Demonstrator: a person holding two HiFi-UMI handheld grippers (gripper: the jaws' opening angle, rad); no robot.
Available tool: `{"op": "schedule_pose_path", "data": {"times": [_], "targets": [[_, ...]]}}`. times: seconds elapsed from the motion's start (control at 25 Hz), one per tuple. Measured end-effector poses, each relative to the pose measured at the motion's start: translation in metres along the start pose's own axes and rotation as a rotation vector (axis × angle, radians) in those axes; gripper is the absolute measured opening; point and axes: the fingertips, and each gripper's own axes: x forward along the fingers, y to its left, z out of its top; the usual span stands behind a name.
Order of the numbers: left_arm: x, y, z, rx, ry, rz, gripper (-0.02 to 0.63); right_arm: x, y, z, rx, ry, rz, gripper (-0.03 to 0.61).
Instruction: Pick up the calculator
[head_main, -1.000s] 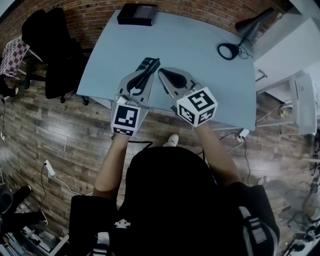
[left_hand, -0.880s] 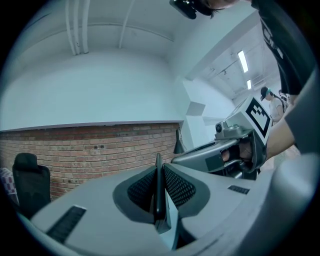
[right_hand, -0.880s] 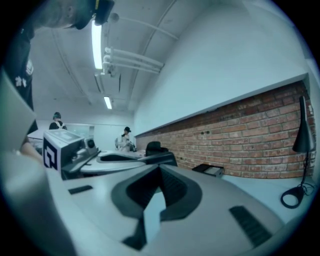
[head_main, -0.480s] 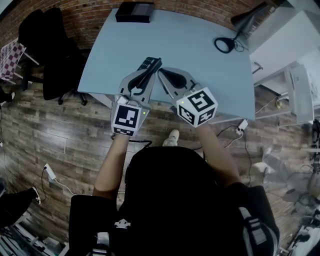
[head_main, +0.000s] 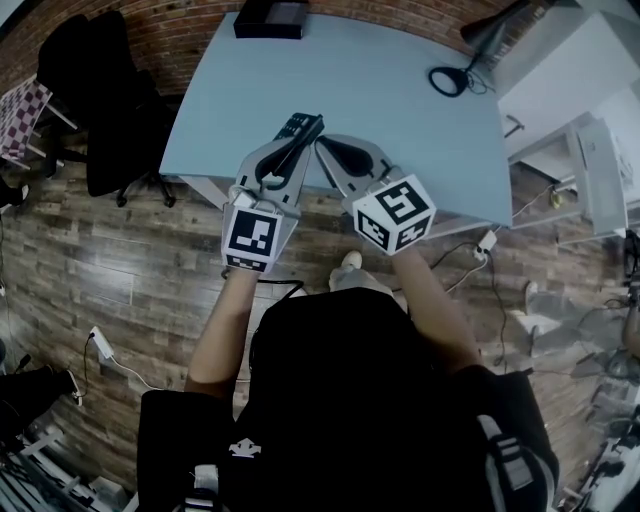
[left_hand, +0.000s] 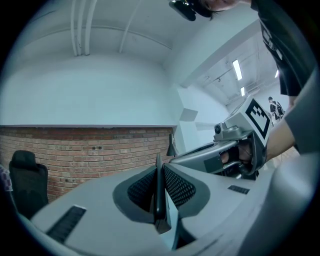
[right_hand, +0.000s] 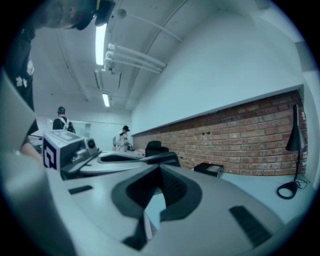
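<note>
Left gripper view: jaws of my left gripper (left_hand: 159, 172) stand narrow, clamped on the calculator (left_hand: 157, 207), which is held edge-on. Head view: calculator is over the near edge of the surface (head_main: 400, 90). My right gripper (head_main: 322, 148), over that same edge, has its jaws together and empty.

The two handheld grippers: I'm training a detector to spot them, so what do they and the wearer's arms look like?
The left gripper and right gripper are smooth grey wedge-shaped shells with black ribbed pads set in a dark teardrop recess. Each carries a white cube with black square markers at its rear. The person wears a black short-sleeved top with white print.
</note>
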Motion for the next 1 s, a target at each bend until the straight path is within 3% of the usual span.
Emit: {"op": "schedule_pose_path", "data": {"times": [0.56,1.0], "targets": [[-0.017,-0.024,-0.003,0.006,0.001,-0.029,0.052,-0.016,0.017,-0.008,0.006,-0.005,-0.007,0.005],[-0.011,-0.045,0.006,0.012,0.015,0.003,0.053,-0.039,0.011,-0.009,0.027,-0.019,0.03,0.005]]}}
